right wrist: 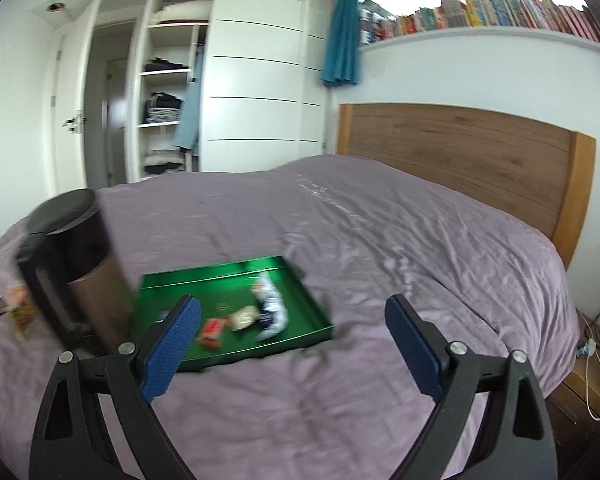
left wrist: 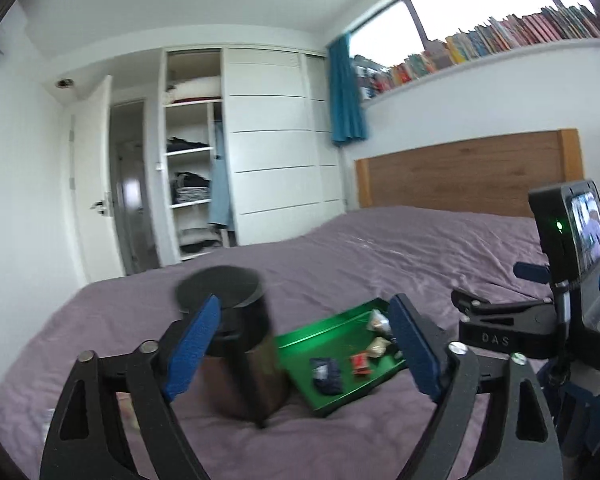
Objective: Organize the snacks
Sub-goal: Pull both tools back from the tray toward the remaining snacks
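The tray (right wrist: 300, 280) looks like metal, its green finish glossy and smooth. Beside the tray, the jug (right wrist: 84, 276) has a brownish brushed-looking body with a matt black plastic lid and handle. Under the tray, the purple bedspread (right wrist: 380, 240) is cloth – soft, creased, with a faint sheen. Inside the tray, the snacks (right wrist: 272, 312) are in shiny, crinkled wrappers. Beyond the tray, the headboard (right wrist: 460, 152) is wood, grained and matt; the wardrobe (right wrist: 256, 92) is smooth white. The gripper pads (right wrist: 172, 348) are blue with a rough, dimpled texture – their arms matt black plastic.
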A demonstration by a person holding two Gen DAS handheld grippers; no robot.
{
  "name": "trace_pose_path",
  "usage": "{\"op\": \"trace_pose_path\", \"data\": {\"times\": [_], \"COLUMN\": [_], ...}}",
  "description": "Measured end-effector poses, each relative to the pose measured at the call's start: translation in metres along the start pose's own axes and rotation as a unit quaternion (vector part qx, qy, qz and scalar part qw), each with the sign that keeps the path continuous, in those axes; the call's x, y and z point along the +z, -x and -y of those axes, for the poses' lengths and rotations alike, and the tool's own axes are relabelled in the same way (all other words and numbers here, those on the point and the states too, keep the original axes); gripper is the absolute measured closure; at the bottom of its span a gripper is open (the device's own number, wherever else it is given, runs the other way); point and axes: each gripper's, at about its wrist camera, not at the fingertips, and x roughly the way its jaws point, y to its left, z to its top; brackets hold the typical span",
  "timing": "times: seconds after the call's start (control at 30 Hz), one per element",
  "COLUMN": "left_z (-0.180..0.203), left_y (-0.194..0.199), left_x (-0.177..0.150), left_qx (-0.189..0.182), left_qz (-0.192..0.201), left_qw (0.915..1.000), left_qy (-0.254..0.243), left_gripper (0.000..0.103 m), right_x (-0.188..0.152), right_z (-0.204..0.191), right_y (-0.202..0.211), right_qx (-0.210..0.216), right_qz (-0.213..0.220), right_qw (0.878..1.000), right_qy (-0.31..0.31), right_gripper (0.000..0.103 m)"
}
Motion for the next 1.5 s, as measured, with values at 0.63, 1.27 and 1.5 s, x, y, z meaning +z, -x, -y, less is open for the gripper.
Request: {"op": "trace_pose_path", "data": {"times": [0.63,1.27,1.5], "left_z": [-0.173,-0.32,-0.357], "left_y": [0.084,0.009,-0.044], "left_x": [-0.065,-0.172,-0.183], "left_qx": [0.197,0.284,0.211], "left_qz": [-0.095,-0.221,-0.246], "left_qw": [0.9756,0.925,0.9275], "left_qy": [0.022,0.121,0.186], "left_gripper": [0.011,0.011,0.011], "right_x": [-0.018,-0.075,-0.066], "right_z": [-0.205,-0.353,-0.36], "right_y": [0.065,-0.014,-0.067], "right_qx": [0.205,0.297,0.294], "right_qz": [-0.024,-0.107,-0.101], "right_qw": [0.976,0.942,0.941], "right_qy": [0.069,0.111,0.131], "right_gripper": [0.0,0.0,0.0]}}
